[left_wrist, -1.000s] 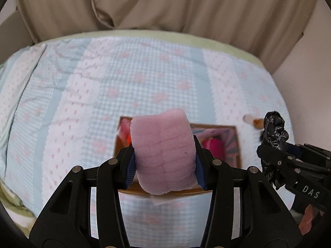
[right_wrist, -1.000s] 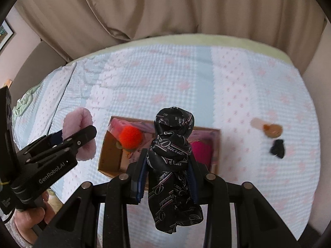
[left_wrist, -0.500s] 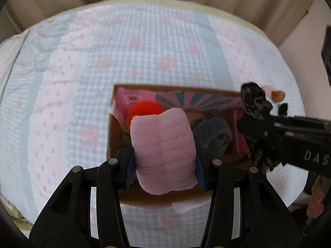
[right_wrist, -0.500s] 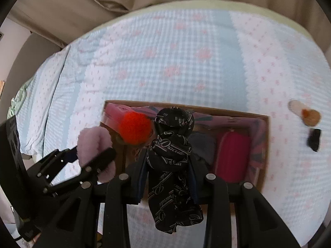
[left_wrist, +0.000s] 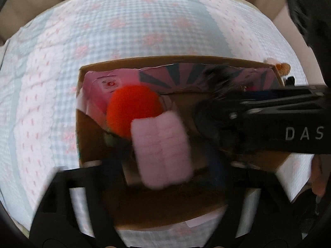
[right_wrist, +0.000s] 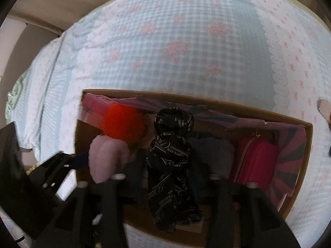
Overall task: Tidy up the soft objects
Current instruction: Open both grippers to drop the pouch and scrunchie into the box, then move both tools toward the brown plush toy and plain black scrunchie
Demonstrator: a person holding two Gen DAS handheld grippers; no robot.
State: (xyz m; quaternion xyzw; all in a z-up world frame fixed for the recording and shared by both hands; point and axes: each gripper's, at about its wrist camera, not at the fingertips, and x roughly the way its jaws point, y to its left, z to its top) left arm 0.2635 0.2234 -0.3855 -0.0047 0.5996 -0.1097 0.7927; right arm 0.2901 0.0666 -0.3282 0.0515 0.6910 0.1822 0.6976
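The pink fluffy cloth hangs over the open cardboard box between the jaws of my left gripper, which are opening; a gap shows on each side of it. In the right wrist view the knotted black printed scarf stands between the jaws of my right gripper, which are also opening and blurred. Inside the box lie a red pompom, a grey fluffy piece and a magenta pouch. The pompom sits just behind the pink cloth.
The box rests on a bedspread of blue checks and pink flowers. A small brown and cream thing lies on the bed past the box's right end. Beige curtain hangs behind the bed. The right gripper's black body crosses the box's right half.
Both grippers have sunk close over the box. Their jaws have spread, so the pink cloth and the black scarf are no longer pinched.
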